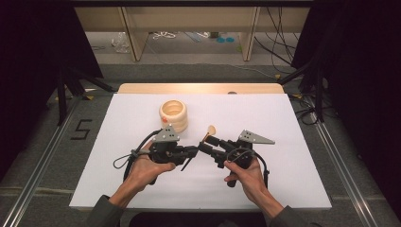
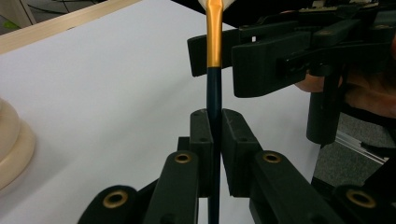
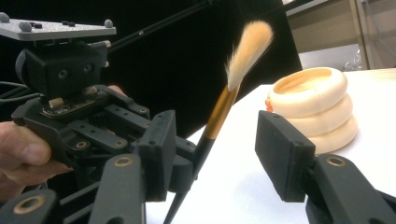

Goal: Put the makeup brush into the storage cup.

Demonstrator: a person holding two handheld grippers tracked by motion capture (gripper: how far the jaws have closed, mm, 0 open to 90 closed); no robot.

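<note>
A brush (image 1: 208, 135) with a dark handle, gold ferrule and pale bristles points up and away between the two hands. My left gripper (image 1: 195, 150) is shut on its dark handle (image 2: 214, 93), the pads pressing both sides low on the stem. My right gripper (image 3: 219, 154) faces it from the right, its jaws standing either side of the brush (image 3: 217, 116) near the ferrule. A gap shows to the right pad, so it is open. A stack of cream rings (image 1: 174, 115) stands just behind the left gripper.
The work goes on above a white board (image 1: 283, 142) laid on a wooden table. The cream ring stack (image 3: 315, 109) is the only other object on it. Black curtains hang at both sides, and wooden shelf legs and cables lie on the floor beyond.
</note>
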